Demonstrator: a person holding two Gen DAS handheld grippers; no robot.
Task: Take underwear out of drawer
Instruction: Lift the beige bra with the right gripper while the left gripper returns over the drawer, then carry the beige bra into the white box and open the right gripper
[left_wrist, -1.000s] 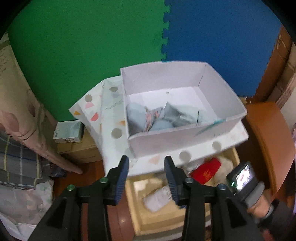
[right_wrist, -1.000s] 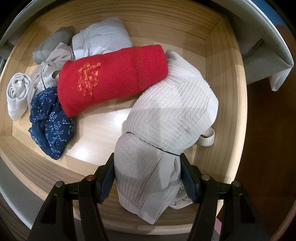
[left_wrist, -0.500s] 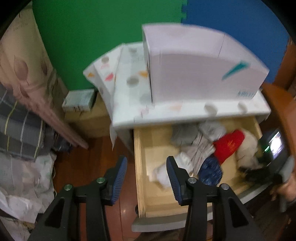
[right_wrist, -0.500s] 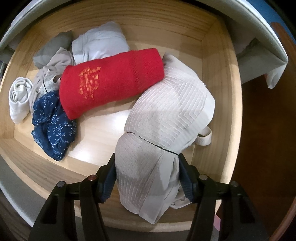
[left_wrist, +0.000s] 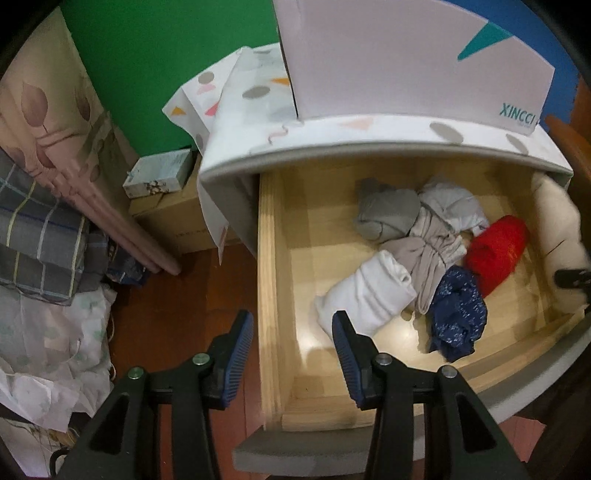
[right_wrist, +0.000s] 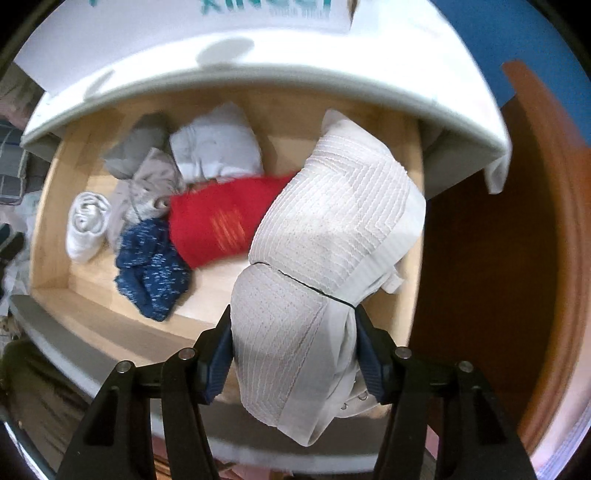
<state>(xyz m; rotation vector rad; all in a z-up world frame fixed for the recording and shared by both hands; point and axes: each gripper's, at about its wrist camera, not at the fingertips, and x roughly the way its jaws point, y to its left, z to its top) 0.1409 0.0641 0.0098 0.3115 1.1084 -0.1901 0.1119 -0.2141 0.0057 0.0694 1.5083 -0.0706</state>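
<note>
The right tongs (right_wrist: 293, 350) pinch a cream quilted undergarment (right_wrist: 332, 229) by its lower folded end, both blue pads pressed into the cloth, over the front right corner of the open wooden drawer (left_wrist: 273, 258). Most of the garment fans out ahead of those tongs, its far end near the lip of the white cabinet top (right_wrist: 332, 74), with a strap loop and a small hook-and-eye tab hanging loose beside the right pad. Judging by the way it drapes and creases, the piece is light, soft and padded but limp: it should not slip from ribbed pads, though the trailing strap could catch on the drawer wall, and a hold across the thick fold, as here, looks safer than one on a thin edge. These tongs point almost straight down into the drawer.

The left tongs (left_wrist: 293, 354) stand spread and hold nothing, straddling the drawer's left wall, one pad over the floor and one inside. They tilt steeply downward. Just ahead of the inner pad lies a rolled white garment (left_wrist: 369, 291), with a beige bundle (left_wrist: 432, 251), a grey roll (left_wrist: 388, 214), a navy floral piece (left_wrist: 458, 314) and a red knitted roll (left_wrist: 495, 251) farther on and to the right. A white box (left_wrist: 406, 59) sits on the cabinet above.
</note>
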